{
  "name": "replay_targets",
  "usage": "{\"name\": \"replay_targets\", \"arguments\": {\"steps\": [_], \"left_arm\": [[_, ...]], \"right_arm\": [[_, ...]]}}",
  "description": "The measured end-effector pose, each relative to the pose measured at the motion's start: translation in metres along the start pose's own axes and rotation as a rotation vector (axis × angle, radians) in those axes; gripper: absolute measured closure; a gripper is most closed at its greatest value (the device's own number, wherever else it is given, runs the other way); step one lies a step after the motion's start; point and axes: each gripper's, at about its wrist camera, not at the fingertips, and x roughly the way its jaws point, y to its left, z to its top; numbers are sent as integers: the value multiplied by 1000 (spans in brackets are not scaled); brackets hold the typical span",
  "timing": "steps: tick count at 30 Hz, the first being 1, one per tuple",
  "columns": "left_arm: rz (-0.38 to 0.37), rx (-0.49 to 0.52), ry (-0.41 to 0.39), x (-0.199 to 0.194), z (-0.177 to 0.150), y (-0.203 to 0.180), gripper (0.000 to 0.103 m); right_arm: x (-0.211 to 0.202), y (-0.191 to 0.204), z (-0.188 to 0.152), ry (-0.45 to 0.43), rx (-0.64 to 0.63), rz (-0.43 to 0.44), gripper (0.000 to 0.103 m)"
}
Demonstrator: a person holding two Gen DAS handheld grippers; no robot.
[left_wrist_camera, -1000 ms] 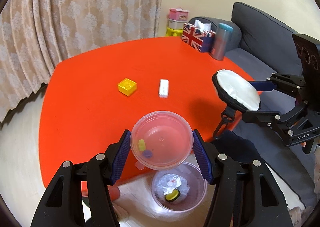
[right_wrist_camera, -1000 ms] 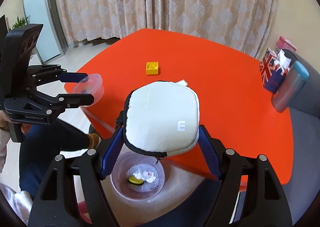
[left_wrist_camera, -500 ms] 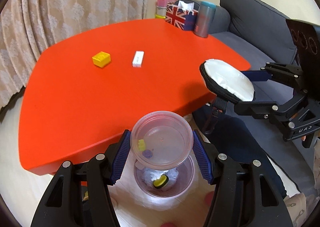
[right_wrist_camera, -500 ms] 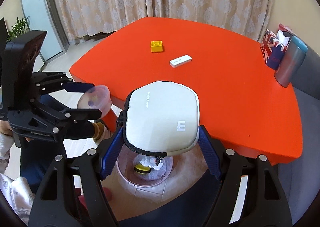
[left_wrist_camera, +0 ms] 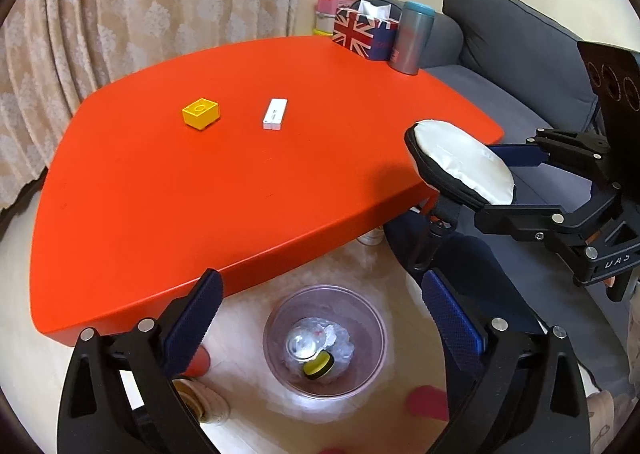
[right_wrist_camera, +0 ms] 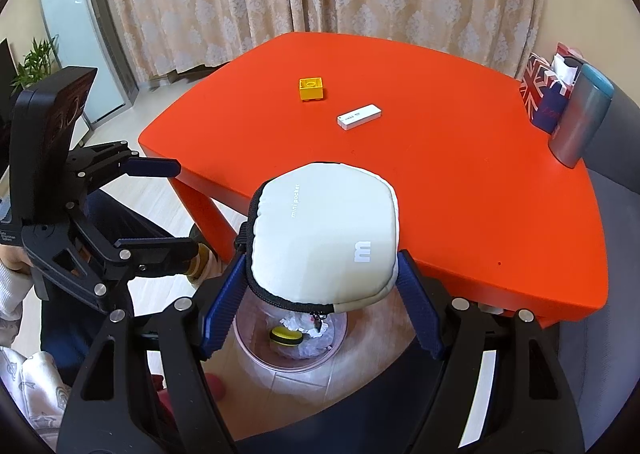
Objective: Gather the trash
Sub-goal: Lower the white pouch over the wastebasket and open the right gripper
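Note:
A clear pink-rimmed trash bin (left_wrist_camera: pixel 325 342) stands on the floor by the red table's front edge and holds crumpled plastic, a clear cup and a yellow-black disc (left_wrist_camera: pixel 318 366); it also shows in the right wrist view (right_wrist_camera: pixel 291 342). My left gripper (left_wrist_camera: pixel 320 314) is open and empty above the bin; it also shows in the right wrist view (right_wrist_camera: pixel 176 209). My right gripper (right_wrist_camera: pixel 322 306) is shut on a white zip pouch (right_wrist_camera: pixel 326 238), held over the bin at the table edge; the pouch also shows in the left wrist view (left_wrist_camera: pixel 464 161).
On the red table (left_wrist_camera: pixel 240 181) lie a yellow brick (left_wrist_camera: pixel 201 113) and a white stick-shaped item (left_wrist_camera: pixel 275 113). A Union Jack tissue box (left_wrist_camera: pixel 360 35) and a grey tumbler (left_wrist_camera: pixel 412 37) stand at the far corner. A grey sofa (left_wrist_camera: pixel 520 41) is at the right.
My left gripper has opened and let go of the clear plastic cup, which now lies in the bin. Both grippers have drawn back from the table. The right still holds the pouch.

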Motion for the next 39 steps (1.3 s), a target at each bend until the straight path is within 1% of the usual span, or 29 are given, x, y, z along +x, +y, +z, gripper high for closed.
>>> {"name": "replay_targets", "arguments": {"steps": [5,13,23,25,28,32,39], "left_arm": [[12,-12,-8,-4,-1,2,7],[23,-44,-42,-23,-3,9,7],[48,-85,-78,-47,-6,25,7],[56,-88,-83,-50,-5,28,7],[64,-89,-89,-53,-4,29,7],[71,-89,-86,-52,-5,30,7],[68,-89,-76,-49,-5,28,7]], "right_arm": [[1,3,0,1,-3,6,30],[1,10,-1,1,-20,21,30],[8,31,0,15,-56,81,29],[9,35,2,14,-68,91,28],[10,36,5,6,-70,86,9],[11,34,6,2,-56,59,7],[9,30,6,1,-40,44,5]]}}
